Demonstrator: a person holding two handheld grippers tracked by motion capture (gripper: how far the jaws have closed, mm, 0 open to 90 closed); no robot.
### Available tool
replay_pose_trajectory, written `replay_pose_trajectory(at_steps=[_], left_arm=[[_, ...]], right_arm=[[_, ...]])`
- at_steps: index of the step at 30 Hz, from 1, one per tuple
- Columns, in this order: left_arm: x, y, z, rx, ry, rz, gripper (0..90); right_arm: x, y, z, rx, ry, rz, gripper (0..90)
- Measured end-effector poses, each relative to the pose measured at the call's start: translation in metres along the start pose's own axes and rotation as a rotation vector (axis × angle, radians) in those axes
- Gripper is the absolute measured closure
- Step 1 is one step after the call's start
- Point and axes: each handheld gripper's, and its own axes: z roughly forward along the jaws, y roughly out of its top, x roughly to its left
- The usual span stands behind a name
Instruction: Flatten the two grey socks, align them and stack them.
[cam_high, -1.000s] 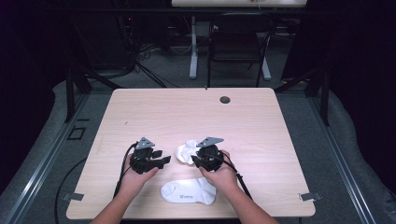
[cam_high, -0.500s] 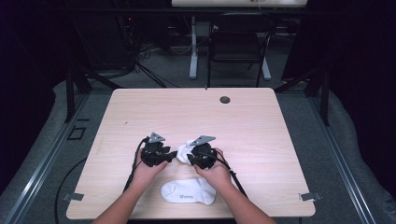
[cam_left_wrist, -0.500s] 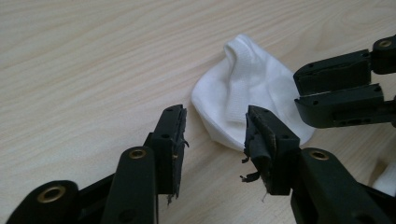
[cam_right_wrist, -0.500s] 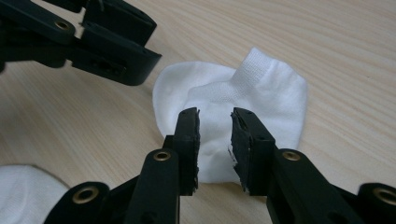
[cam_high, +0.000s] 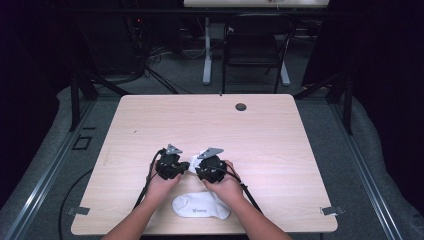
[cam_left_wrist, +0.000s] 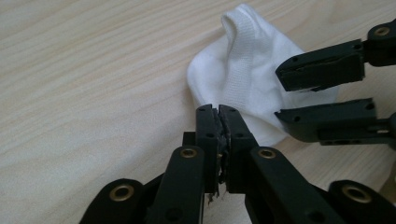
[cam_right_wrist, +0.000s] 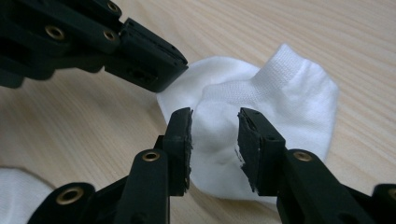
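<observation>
Left claw (cam_left_wrist: 218, 122) has just been closing and is clenched at the crumpled sock's (cam_left_wrist: 252, 79) near edge, seemingly pinching its hem. Right claw (cam_right_wrist: 214, 128) has just been widening, released, straddling a fold. Sock sits low-centre on the worktop (cam_high: 280, 135); a second sock (cam_high: 200, 205) lies nearer. Likely step: gripping to spread it; next, right claw must clamp.

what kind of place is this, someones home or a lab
Most likely a lab or recording workspace, not a home. A bare wooden table with a cable hole stands on grey carpet, dark curtains hang around it, cables trail over the floor behind, and an office chair sits at another desk farther back.
</observation>
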Motion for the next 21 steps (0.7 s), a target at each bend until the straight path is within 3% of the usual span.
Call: replay_pose_trajectory(at_steps=[5,9,11,13,15,21], left_arm=[[0.0006,-0.0013,-0.0013,0.008,-0.009,-0.001,89.4],[0.0008,-0.0023,-0.0019,0.008,-0.01,-0.001,89.6],[0.0006,-0.0027,-0.0027,0.002,-0.012,-0.007,89.6],[0.001,-0.0029,-0.0032,0.0,-0.016,-0.008,89.6],[0.0009,-0.003,-0.0031,0.002,-0.017,-0.008,89.6],[-0.0001,-0.0048,-0.0018,0.007,-0.02,-0.011,89.7]], right_arm=[[0.0037,-0.001,0.0047,0.039,-0.031,-0.047,72.8],[0.0027,-0.0011,0.0038,0.055,-0.033,-0.041,86.1],[0.0017,-0.0009,0.0021,0.058,-0.026,-0.031,88.4],[0.0008,-0.0006,0.0002,0.051,-0.013,-0.008,86.0],[0.0008,-0.0001,0.0007,0.036,0.007,0.019,76.4],[0.0043,0.0004,0.0056,0.014,0.006,0.028,65.0]])
